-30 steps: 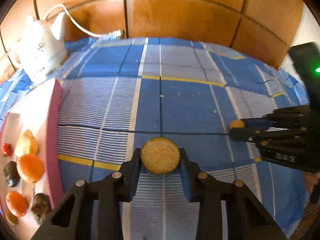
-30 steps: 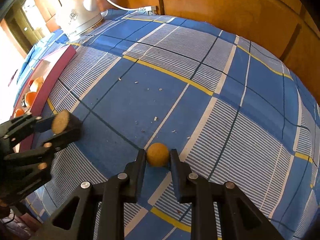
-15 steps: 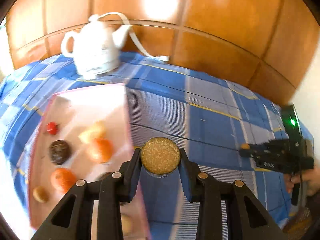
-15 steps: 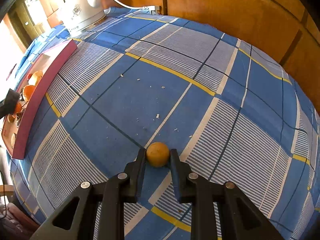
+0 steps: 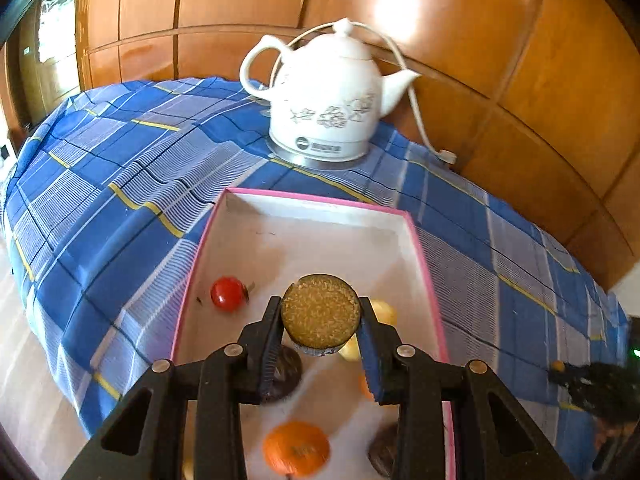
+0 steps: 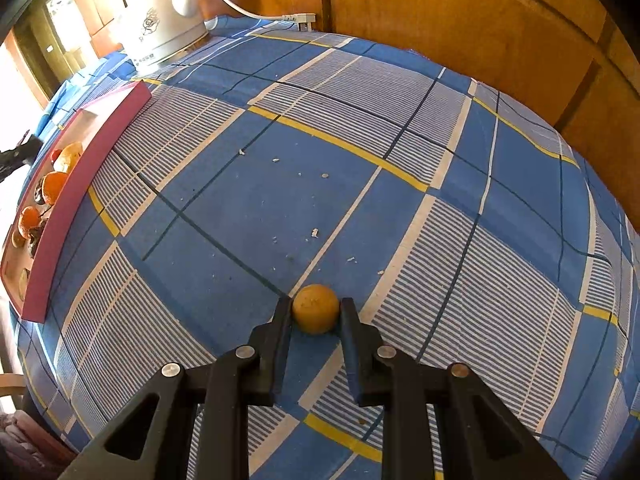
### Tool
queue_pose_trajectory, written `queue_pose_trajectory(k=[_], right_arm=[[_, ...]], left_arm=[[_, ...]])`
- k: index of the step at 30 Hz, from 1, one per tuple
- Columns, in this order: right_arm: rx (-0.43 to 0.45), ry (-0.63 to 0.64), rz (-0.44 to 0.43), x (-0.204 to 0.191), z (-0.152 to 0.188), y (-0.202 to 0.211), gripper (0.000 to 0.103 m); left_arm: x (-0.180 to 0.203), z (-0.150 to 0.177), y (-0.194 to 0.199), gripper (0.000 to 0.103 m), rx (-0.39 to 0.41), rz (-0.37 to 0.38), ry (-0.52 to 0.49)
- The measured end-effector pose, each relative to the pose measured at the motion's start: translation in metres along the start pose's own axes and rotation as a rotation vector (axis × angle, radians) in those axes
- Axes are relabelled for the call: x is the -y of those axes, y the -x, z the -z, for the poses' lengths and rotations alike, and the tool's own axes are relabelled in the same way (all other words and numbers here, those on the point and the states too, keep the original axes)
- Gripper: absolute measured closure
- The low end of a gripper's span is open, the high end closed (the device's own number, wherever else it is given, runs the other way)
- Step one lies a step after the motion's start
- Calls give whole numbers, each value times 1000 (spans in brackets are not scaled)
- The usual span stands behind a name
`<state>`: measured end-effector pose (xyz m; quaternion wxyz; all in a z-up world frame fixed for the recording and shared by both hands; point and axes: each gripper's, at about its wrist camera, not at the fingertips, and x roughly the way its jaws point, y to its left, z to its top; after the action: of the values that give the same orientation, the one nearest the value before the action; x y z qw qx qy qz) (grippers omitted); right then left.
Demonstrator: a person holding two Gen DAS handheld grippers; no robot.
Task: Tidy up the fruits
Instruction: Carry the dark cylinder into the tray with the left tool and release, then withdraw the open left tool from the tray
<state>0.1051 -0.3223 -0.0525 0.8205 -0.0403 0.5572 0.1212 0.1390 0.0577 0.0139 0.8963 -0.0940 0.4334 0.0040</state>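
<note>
My left gripper (image 5: 319, 330) is shut on a round cut fruit half (image 5: 320, 312) with a grainy yellow face and dark rind. It hangs over the pink-rimmed white tray (image 5: 320, 216). In the tray lie a red tomato (image 5: 227, 294), an orange (image 5: 297, 448), dark round fruits (image 5: 286, 372) and a pale yellow fruit (image 5: 385, 312). My right gripper (image 6: 315, 318) is shut on a small yellow-orange ball fruit (image 6: 315, 308) low over the blue checked cloth (image 6: 360, 128). The tray (image 6: 68, 200) shows at the far left in the right wrist view.
A white ceramic kettle (image 5: 328, 100) with a white cord (image 5: 420, 120) stands behind the tray, against the wooden wall panels (image 5: 520, 80). Small crumbs (image 6: 315, 233) dot the cloth. The cloth drops off at the table's left edge.
My left gripper has swung left with the cut fruit half, from over the bare cloth to above the tray, and has rolled. The right gripper has stayed put on the small fruit.
</note>
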Motion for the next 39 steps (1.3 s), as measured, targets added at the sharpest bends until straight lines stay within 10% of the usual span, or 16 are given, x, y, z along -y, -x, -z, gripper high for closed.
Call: queue_pose_trajectory(k=[16,39], right_arm=[[2,4,1,0,-1,0,79],[2,18,10,-1,-2,-1,79]], left_arm=[[-1,-6,-47,54,-55,-59,-29],[32,57,81,0,215,-184,-58]])
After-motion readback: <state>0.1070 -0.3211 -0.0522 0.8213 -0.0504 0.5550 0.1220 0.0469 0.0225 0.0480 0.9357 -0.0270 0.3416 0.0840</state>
